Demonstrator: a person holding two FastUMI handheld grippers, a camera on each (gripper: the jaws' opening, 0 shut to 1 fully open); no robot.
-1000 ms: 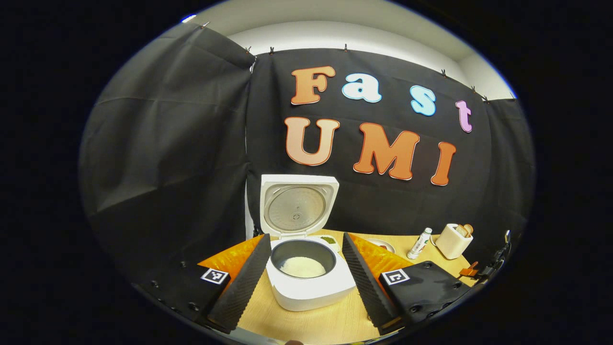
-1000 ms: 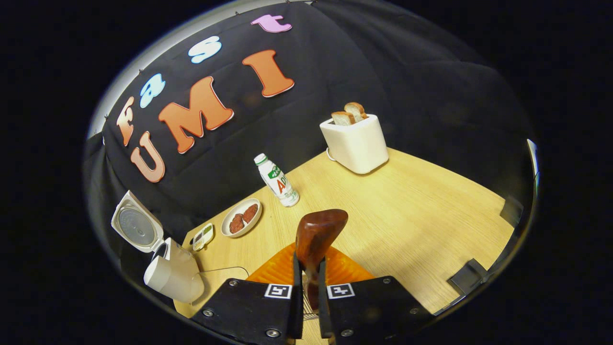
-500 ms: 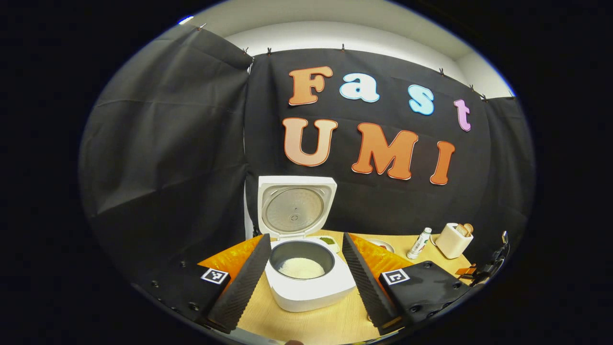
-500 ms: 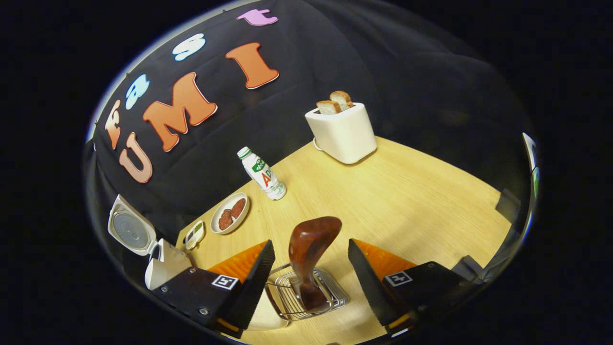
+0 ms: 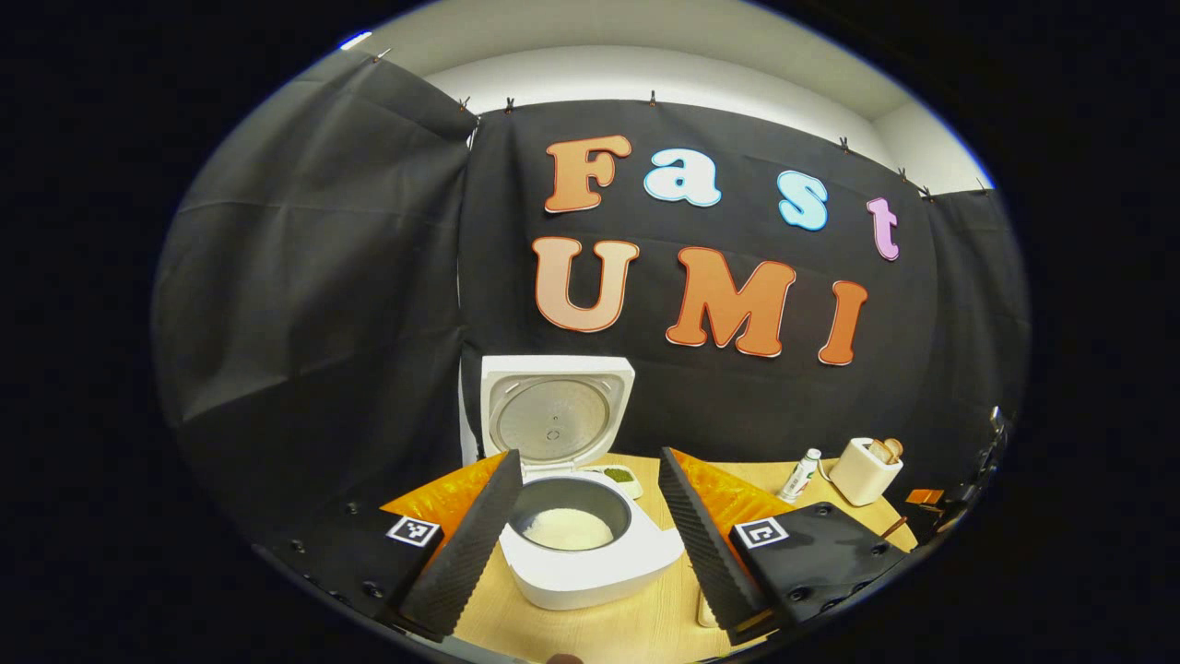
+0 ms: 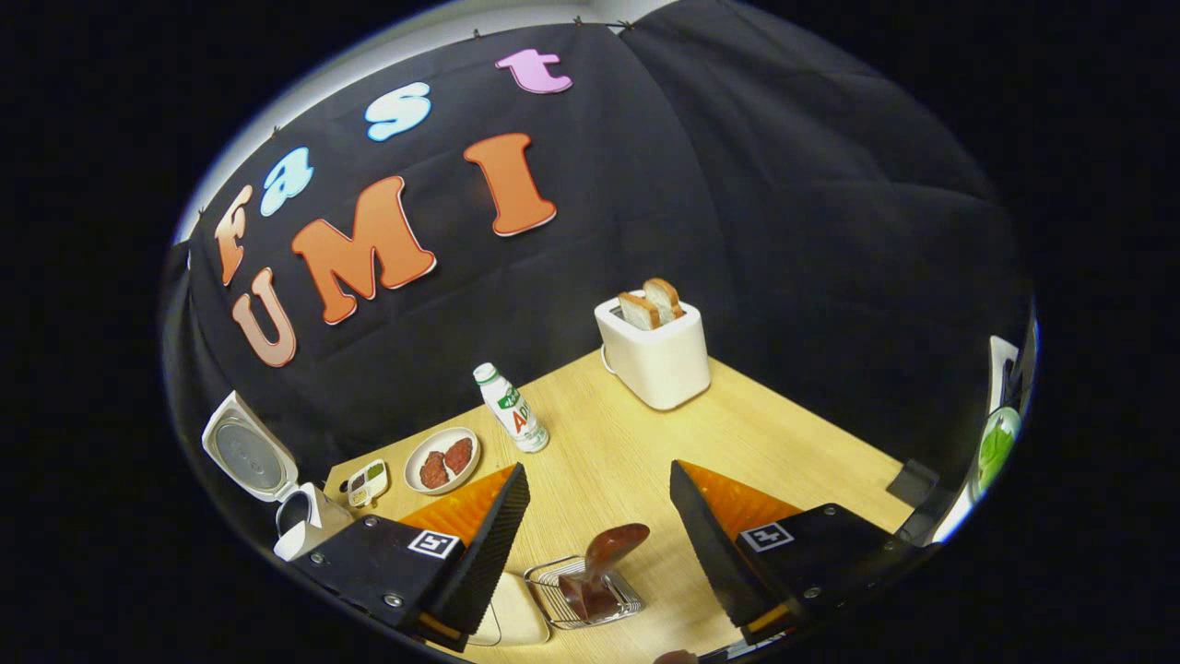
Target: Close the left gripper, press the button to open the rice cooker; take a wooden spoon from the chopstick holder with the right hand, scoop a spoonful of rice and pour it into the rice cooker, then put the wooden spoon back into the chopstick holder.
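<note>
The white rice cooker (image 5: 590, 572) stands with its lid (image 5: 553, 415) up, and white rice (image 5: 564, 528) lies in its dark pot. My left gripper (image 5: 588, 456) is open and hangs just in front of the cooker, touching nothing. The dark wooden spoon (image 6: 604, 558) stands bowl-up in the wire chopstick holder (image 6: 562, 590). My right gripper (image 6: 597, 468) is open above and behind the spoon, clear of it. The cooker (image 6: 300, 530) also sits at the far left of the right gripper view.
On the wooden table (image 6: 765, 443) stand a white toaster (image 6: 654, 355) with two bread slices, a small bottle (image 6: 512, 420), a plate of red food (image 6: 442, 458) and a small divided dish (image 6: 367, 481). A white object (image 6: 512, 620) lies beside the holder.
My right gripper, shut on the spoon a second ago, has opened and drawn back up from it. The spoon stays in the holder. The left gripper has barely shifted.
</note>
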